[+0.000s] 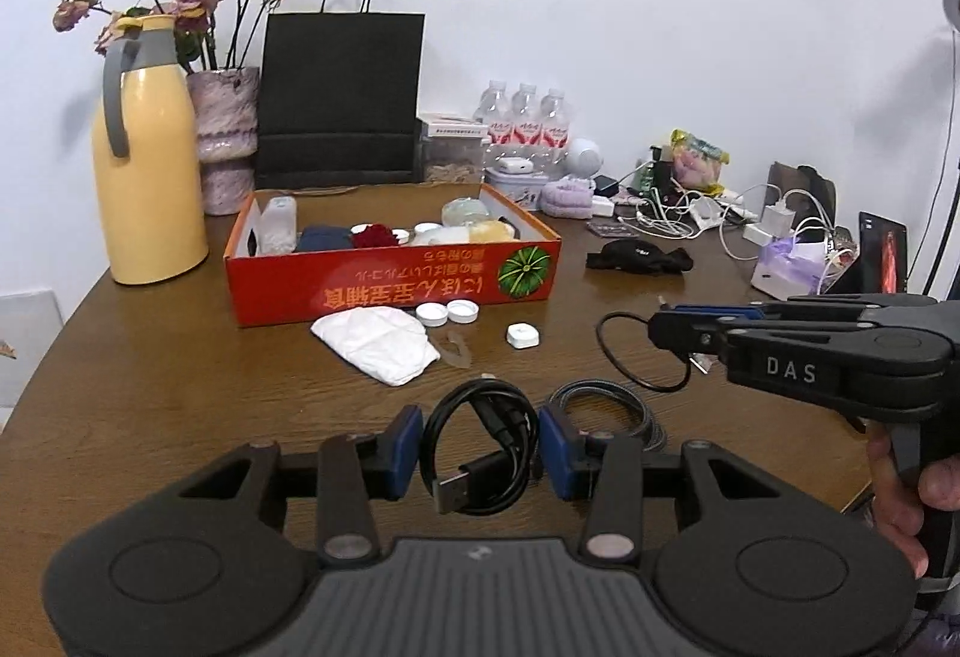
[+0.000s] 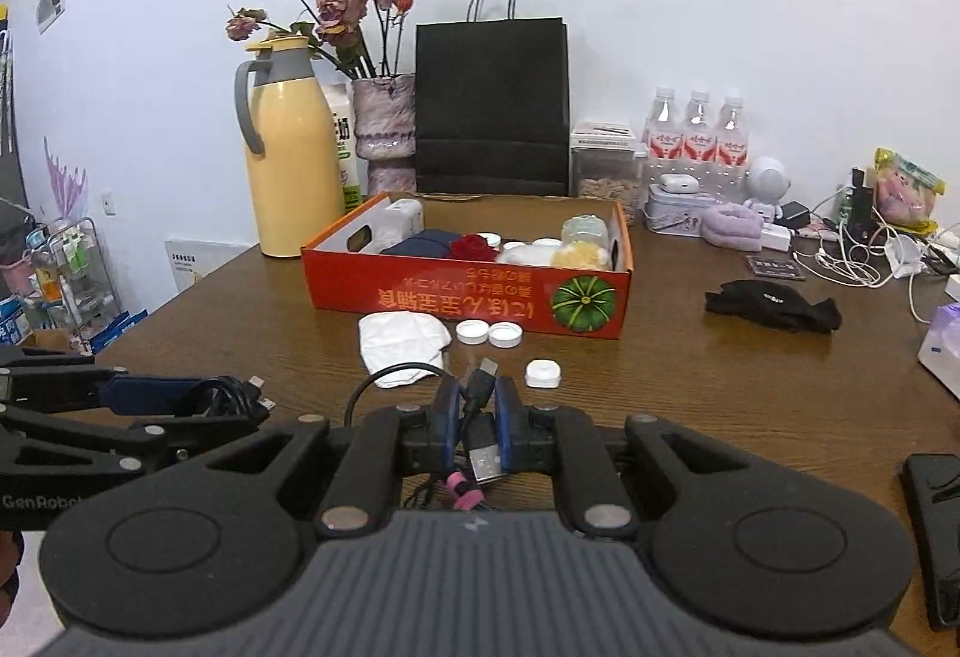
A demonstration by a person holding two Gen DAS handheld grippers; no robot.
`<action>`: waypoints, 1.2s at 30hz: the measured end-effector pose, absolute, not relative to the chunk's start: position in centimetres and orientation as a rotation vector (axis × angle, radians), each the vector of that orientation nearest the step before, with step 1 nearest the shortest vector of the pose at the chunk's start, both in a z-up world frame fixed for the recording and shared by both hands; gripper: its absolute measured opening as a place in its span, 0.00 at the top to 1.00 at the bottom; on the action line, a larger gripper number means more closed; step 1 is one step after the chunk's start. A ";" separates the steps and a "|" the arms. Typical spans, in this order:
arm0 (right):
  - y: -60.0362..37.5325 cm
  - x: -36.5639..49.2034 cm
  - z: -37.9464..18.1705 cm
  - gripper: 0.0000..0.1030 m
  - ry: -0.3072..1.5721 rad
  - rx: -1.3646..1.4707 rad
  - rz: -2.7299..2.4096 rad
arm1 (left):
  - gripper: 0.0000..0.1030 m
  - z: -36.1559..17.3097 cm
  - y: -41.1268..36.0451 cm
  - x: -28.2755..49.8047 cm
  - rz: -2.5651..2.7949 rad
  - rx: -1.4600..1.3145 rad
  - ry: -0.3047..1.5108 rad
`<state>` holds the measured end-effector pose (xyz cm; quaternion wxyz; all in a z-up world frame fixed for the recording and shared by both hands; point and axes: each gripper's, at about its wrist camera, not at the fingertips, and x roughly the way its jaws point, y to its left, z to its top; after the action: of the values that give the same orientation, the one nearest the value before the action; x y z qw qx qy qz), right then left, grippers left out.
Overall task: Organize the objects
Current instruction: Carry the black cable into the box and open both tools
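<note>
Cables are in both sets of tongs: the left tongs [image 1: 480, 447] pinch a coiled black USB cable [image 1: 480, 453] between their blue pads, the coil held off the counter [image 1: 180, 387] with its USB plug hanging toward the camera. The right tongs [image 2: 477, 420] are pressed nearly together on a second black cable [image 2: 480, 417], whose plugs stick out above and below the pads; a pink tie [image 2: 462, 489] wraps its strands below. In the left wrist view, a thin loop of that cable hangs from the right tongs' tips. A grey braided cable [image 1: 618, 405] lies coiled on the counter just behind the left tongs. Further back stands an open orange box [image 2: 468, 303] already holding small items, with a white crumpled tissue [image 2: 402, 339], 2 white bottle caps [image 2: 489, 333] and a small white case [image 2: 542, 374] lying in front of it. A black cloth [image 2: 774, 304] lies to the right of the box, and a yellow jug [image 2: 294, 147] stands to its left.
</note>
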<state>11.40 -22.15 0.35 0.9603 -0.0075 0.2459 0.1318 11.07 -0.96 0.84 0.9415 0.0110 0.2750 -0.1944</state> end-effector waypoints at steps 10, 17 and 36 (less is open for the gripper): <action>-22.5 24.1 4.4 0.87 0.483 -0.018 0.332 | 0.60 5.4 -1.8 24.8 -0.423 0.019 0.611; -21.2 40.8 5.9 0.87 0.643 -0.010 0.336 | 0.60 4.7 -4.3 39.5 -0.388 0.062 0.792; -18.7 51.7 -0.3 0.47 0.786 -0.014 0.238 | 0.43 1.2 -4.4 45.2 -0.345 0.014 0.842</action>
<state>51.74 -18.74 -0.32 0.9168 -0.0068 0.3822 0.1157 45.23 -4.36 1.24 0.8982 0.0068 0.4066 -0.1667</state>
